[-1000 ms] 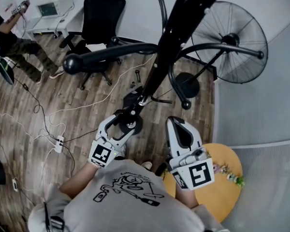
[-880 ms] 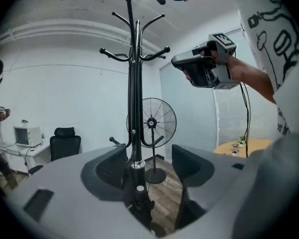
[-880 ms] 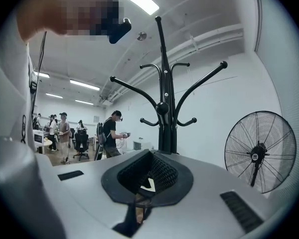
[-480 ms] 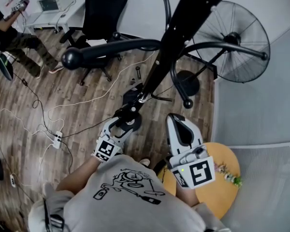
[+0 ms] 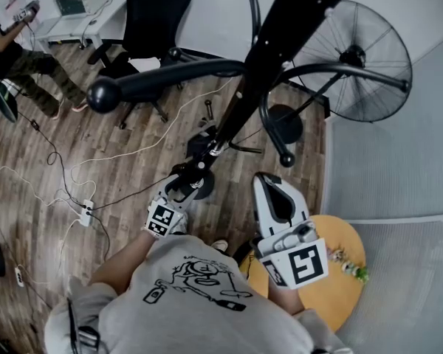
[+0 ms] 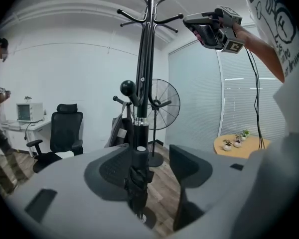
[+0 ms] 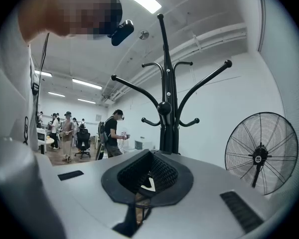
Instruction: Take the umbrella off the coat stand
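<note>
A folded black umbrella [image 6: 136, 183] hangs low on the black coat stand [image 6: 142, 83], below a silver ring on the pole. My left gripper [image 6: 152, 158] has it between its jaws, which are closing. The umbrella lies against the left pad [image 6: 112, 169]; the right pad [image 6: 187, 166] stands apart from it. In the head view the left gripper [image 5: 191, 185] is low at the stand [image 5: 260, 61], around the umbrella [image 5: 200, 169]. My right gripper [image 5: 270, 184] is held higher and to the right, shut and empty, facing the stand's hooks [image 7: 167, 108].
A standing fan [image 5: 354, 56] is behind the stand. An office chair [image 5: 152, 19] is at the back left. A round wooden table [image 5: 345, 236] with small plants is on the right by a glass wall. Cables and a power strip [image 5: 84, 212] lie on the floor.
The left gripper has sunk down along the stand and its jaws have narrowed around the umbrella. The right gripper has kept still.
</note>
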